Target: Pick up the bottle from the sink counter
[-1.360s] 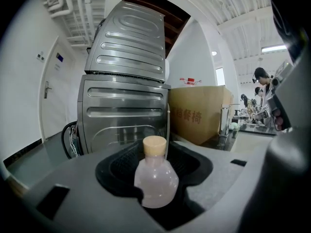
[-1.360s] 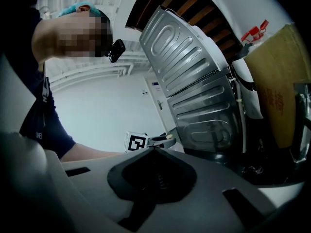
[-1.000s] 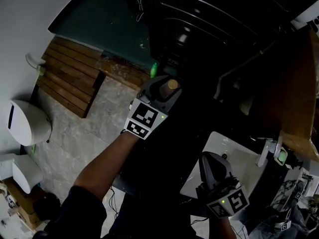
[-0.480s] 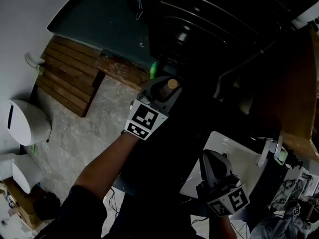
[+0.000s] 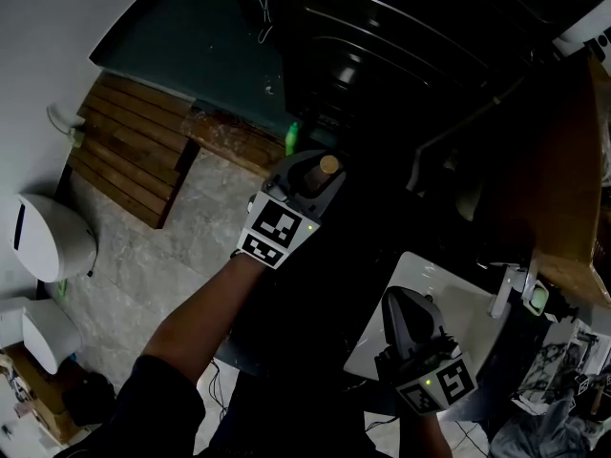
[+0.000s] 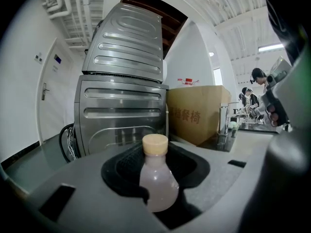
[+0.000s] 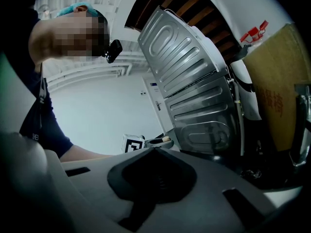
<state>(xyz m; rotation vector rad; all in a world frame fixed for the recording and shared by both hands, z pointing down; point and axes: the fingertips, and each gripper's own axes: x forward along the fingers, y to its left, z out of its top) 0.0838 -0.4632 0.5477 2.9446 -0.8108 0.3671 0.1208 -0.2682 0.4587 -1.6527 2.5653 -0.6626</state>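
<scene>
As its jaws have just been closing, the left gripper (image 5: 307,181) pinches the bottle (image 6: 158,186) for lifting. The right gripper (image 7: 154,176) waits closed, empty.

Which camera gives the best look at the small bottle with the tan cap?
The left gripper view: the bottle stands close and sharp, from tan cap down to its rounded, cloudy body. The head view shows only the cap from above. The right gripper view shows just a tiny, distant glimpse of the cap.
</scene>
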